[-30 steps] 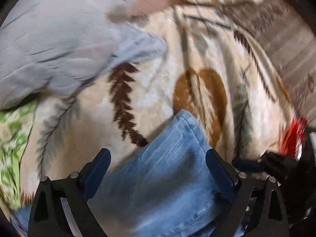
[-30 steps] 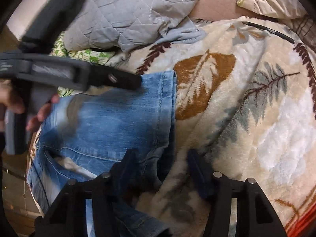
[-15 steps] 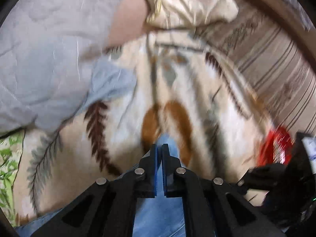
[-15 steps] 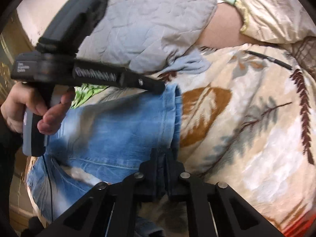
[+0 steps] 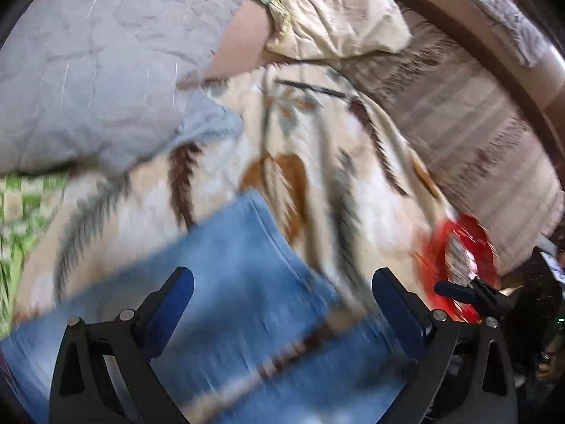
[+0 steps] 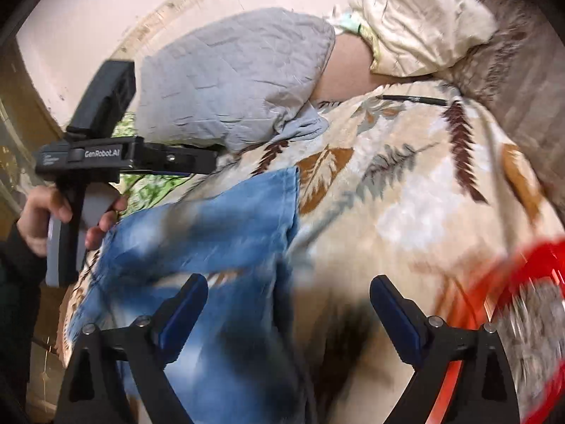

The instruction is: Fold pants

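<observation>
Denim: we see the blue pants (image 5: 243, 304) lying on the leaf-print fleece blanket (image 5: 356, 190), filling the 6 to 8 o'clock part of the left wrist view; their hem edge runs up toward 12 o'clock in the right wrist view (image 6: 226, 222).

Left gripper (image 5: 282, 300): our jaws stand wide apart with nothing between the pads; it hangs over the denim, and we cannot tell whether it touches the cloth.

Right gripper (image 6: 287, 309): also spread wide and holding nothing, straddling the side edge of the pants, one finger over denim and one over blanket.

Risk, slippage: we judge the soft, lumpy blanket could let a folded layer creep or spring apart, since neither tool pins it.

Risk, blind grasp: both views are smeared by motion, so a pinch made now could catch blanket pile along with denim and drag the bedding into the fold.

Risk, clutter: a red object (image 6: 522, 300) sits near 4 o'clock of the right gripper; a wide swing could knock it.

Only the right view shows: the left tool from the side, the hand (image 6: 53, 219) on its grip at 9 o'clock, and the pink wall.

Only the left view shows: a pale seam band across the denim near 6 o'clock, and a brown rail at 1 o'clock.

Both views show: the grey quilted pillow (image 5: 106, 70) at 10 to 11 o'clock.
</observation>
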`<state>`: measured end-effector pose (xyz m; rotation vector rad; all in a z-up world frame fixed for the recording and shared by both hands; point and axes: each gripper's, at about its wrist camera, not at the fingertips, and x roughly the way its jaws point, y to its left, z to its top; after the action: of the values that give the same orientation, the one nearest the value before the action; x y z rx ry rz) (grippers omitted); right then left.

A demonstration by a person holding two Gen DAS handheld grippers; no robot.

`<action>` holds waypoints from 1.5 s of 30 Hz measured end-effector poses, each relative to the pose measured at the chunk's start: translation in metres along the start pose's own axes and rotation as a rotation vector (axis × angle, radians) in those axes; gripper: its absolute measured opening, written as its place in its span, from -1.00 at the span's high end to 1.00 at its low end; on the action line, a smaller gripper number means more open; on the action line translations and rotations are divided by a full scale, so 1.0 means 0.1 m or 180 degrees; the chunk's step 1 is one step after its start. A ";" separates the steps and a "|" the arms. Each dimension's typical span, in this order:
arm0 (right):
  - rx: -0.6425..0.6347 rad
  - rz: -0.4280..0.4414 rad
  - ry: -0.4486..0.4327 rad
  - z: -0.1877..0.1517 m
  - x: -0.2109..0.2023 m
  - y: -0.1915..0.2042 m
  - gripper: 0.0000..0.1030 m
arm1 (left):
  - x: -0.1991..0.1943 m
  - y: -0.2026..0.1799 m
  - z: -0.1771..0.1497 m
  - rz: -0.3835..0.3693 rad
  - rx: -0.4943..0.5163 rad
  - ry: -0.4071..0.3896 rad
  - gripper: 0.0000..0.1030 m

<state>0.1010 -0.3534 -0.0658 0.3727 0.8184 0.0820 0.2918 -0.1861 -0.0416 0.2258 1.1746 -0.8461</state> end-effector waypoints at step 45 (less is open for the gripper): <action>0.0375 0.0184 0.1079 1.29 1.43 0.11 -0.84 | -0.44 1.01 -0.75 0.0905 0.0769 0.0036 -0.97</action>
<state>0.2930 -0.3499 -0.0815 0.5019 1.1505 0.1541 0.3016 -0.0545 -0.0591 0.5824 1.0195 -0.7336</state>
